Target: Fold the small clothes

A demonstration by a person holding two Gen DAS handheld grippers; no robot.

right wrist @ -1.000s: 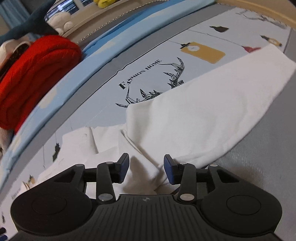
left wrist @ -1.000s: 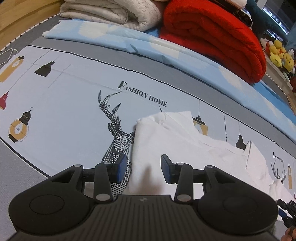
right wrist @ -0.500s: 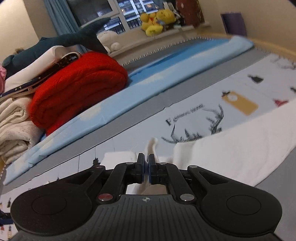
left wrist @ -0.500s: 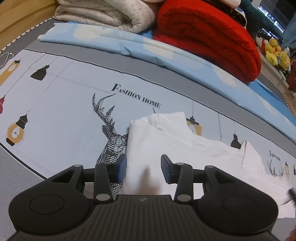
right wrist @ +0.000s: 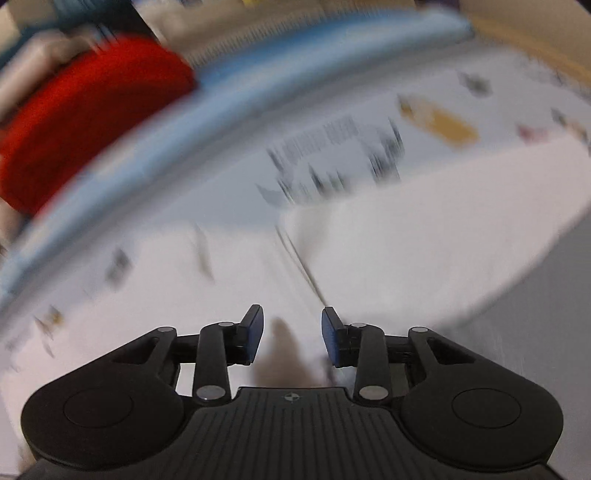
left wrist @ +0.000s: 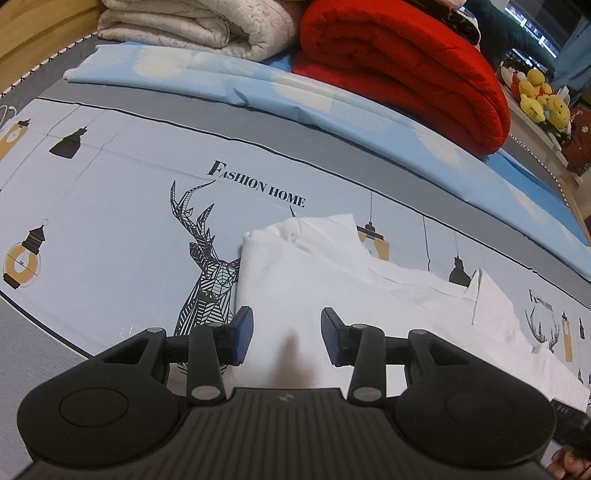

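Note:
A small white garment (left wrist: 332, 280) lies partly folded on the printed bedsheet (left wrist: 122, 206), with a folded edge at its left and a sleeve trailing to the right. My left gripper (left wrist: 287, 341) is open and empty, low over the garment's near left part. In the right wrist view the picture is motion-blurred. The white garment (right wrist: 424, 236) fills the middle and right there. My right gripper (right wrist: 292, 338) is open and empty just above it.
A rolled red blanket (left wrist: 399, 62) and a cream quilt (left wrist: 192, 26) lie at the back on a light blue sheet (left wrist: 332, 99). Yellow plush toys (left wrist: 539, 96) sit at the far right. The red blanket (right wrist: 85, 118) also shows blurred in the right wrist view.
My right gripper was shut half a second ago and is now open, and it has swung down over the garment. My left gripper has stayed open and barely moved.

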